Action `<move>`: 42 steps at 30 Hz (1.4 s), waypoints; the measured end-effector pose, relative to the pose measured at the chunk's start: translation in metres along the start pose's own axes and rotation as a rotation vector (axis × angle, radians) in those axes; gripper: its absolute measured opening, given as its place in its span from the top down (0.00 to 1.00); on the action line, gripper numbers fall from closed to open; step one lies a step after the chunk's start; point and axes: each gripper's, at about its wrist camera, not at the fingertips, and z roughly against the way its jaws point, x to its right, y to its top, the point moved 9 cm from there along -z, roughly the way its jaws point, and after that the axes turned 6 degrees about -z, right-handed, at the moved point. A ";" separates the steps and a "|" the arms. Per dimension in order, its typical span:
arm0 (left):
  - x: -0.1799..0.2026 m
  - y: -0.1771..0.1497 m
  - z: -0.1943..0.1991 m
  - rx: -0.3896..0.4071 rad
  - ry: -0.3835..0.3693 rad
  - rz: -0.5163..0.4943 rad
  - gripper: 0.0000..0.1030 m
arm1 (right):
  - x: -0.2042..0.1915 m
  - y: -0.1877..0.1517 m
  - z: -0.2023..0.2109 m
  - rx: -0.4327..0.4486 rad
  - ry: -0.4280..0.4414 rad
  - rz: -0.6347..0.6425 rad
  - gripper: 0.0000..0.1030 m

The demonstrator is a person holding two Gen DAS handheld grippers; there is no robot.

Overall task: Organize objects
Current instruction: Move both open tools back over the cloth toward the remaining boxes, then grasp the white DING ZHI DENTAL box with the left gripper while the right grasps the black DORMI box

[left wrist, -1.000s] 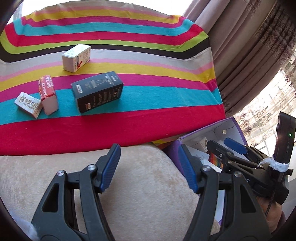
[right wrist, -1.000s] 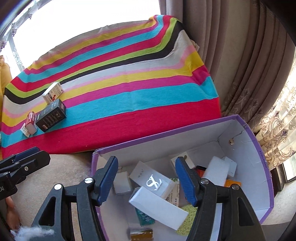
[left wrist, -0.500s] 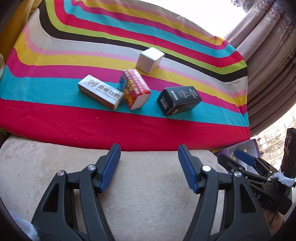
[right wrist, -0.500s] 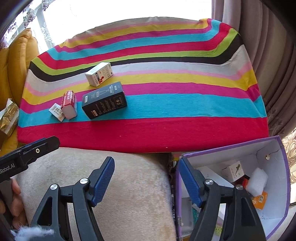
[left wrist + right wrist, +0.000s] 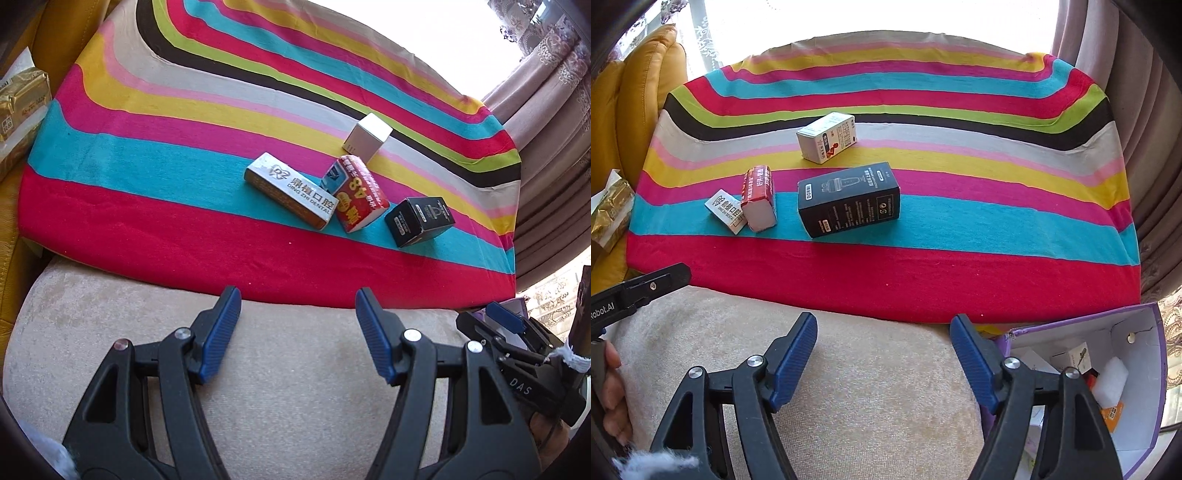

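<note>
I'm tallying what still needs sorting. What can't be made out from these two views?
- Purple box, right wrist view: contents cut off by the frame edge and the right gripper.
- Small print on the black box: too small.
- Gold packet, left wrist view: cut off by the left edge.

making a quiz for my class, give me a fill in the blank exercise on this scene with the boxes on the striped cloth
1. The striped cloth has ____ small boxes lying on it.
2. The red box touches the silver dental box on one side; on its other side lies the ____ box.
3. The open container at lower right has a ____ rim.
4. Between the blue fingers of the right gripper there is ____.

Missing words: four; black; purple; nothing
</note>
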 end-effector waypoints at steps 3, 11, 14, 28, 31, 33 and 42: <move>-0.003 -0.001 -0.002 0.009 -0.001 0.008 0.34 | -0.006 0.000 -0.004 -0.002 -0.007 0.014 0.25; 0.003 -0.006 -0.007 0.025 0.001 -0.050 0.22 | -0.006 -0.005 -0.010 0.049 -0.046 0.023 0.18; 0.005 -0.007 -0.009 0.020 -0.005 -0.057 0.20 | -0.004 -0.007 -0.014 0.058 -0.043 0.011 0.16; -0.011 0.024 -0.027 -0.040 0.070 -0.078 0.18 | -0.003 -0.007 -0.015 0.060 -0.038 0.001 0.14; -0.009 0.042 -0.036 -0.048 0.106 -0.160 0.17 | -0.003 -0.006 -0.017 0.057 -0.030 -0.004 0.14; -0.005 0.049 -0.046 -0.074 0.096 -0.215 0.17 | -0.003 -0.006 -0.017 0.055 -0.024 -0.008 0.14; -0.001 0.064 -0.072 -0.131 0.077 -0.312 0.15 | -0.001 -0.007 -0.021 0.041 0.006 -0.027 0.14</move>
